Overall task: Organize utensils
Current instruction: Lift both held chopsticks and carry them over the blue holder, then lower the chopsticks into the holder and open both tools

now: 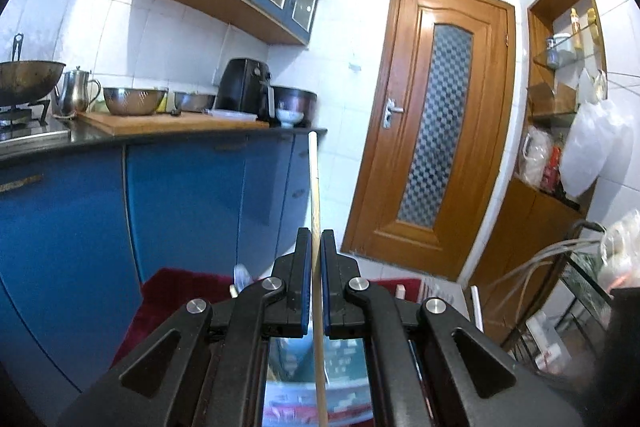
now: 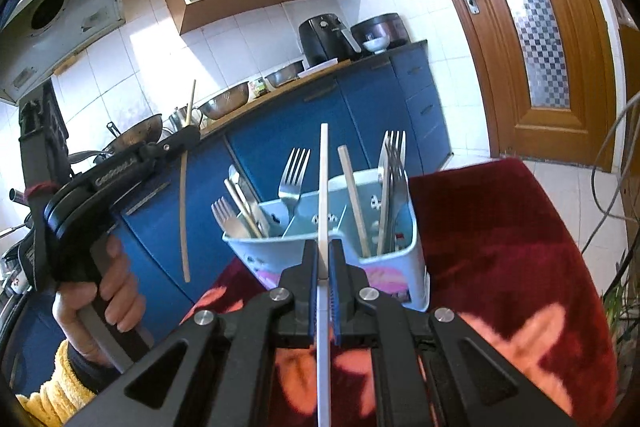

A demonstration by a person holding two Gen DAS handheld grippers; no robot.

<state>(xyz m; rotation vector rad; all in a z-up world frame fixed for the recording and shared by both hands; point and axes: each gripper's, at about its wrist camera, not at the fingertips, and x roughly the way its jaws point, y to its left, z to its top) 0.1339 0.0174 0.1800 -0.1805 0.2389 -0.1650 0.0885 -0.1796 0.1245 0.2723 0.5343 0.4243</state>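
left gripper (image 1: 316, 239) clamped on a wooden chopstick (image 1: 315, 183); right gripper (image 2: 324, 247) clamped on a white chopstick (image 2: 323, 187), just before the blue utensil caddy (image 2: 412, 227) of forks (image 2: 294, 175).

Two fisheye cameras, one on each gripper, look forward along the fingers.

The left view faces almost level toward the blue cabinets (image 1: 184, 195) and the wooden door (image 1: 428, 123), with the tabletop (image 1: 200, 135) near. The right view tilts down, close over the utensil holder (image 2: 396, 267). Both share cabinets, door and air fryer (image 2: 322, 39).
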